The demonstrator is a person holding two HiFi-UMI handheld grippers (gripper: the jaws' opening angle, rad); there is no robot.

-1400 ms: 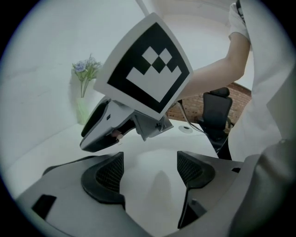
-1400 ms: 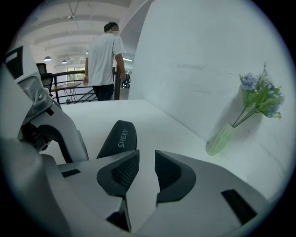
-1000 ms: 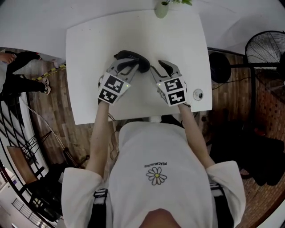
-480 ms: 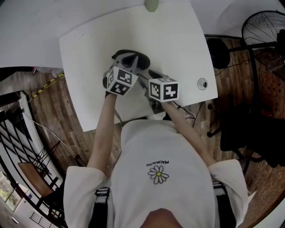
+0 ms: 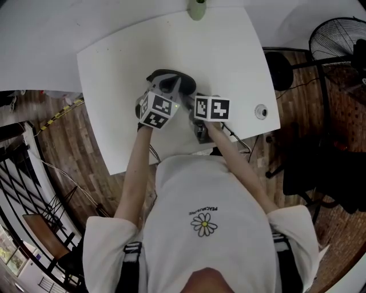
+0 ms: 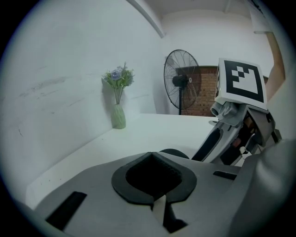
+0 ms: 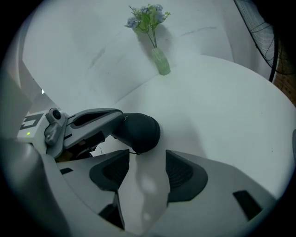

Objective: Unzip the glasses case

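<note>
The dark glasses case [image 5: 164, 76] lies on the white table [image 5: 120, 57]. In the right gripper view the case [image 7: 138, 132] sits just past my open right gripper [image 7: 145, 155]. Its jaws have just been opening, and only bare table shows between the pads. In the head view the right gripper [image 5: 190, 98] is at the case's near right. My left gripper [image 5: 170, 90] reaches the case from the near left. Its pads [image 6: 138, 196] are shut together, with the case [image 6: 173, 152] peeking over the tips. Whether it pinches part of the case I cannot tell.
A green vase of flowers [image 5: 197, 8] stands at the table's far edge. A small round object [image 5: 260, 110] lies near the right corner. A floor fan [image 5: 337, 40] stands off the table to the right, on the wooden floor.
My right gripper has rolled over, sunk and shifted left, close beside the left gripper at the case. The left gripper has settled slightly lower onto the case.
</note>
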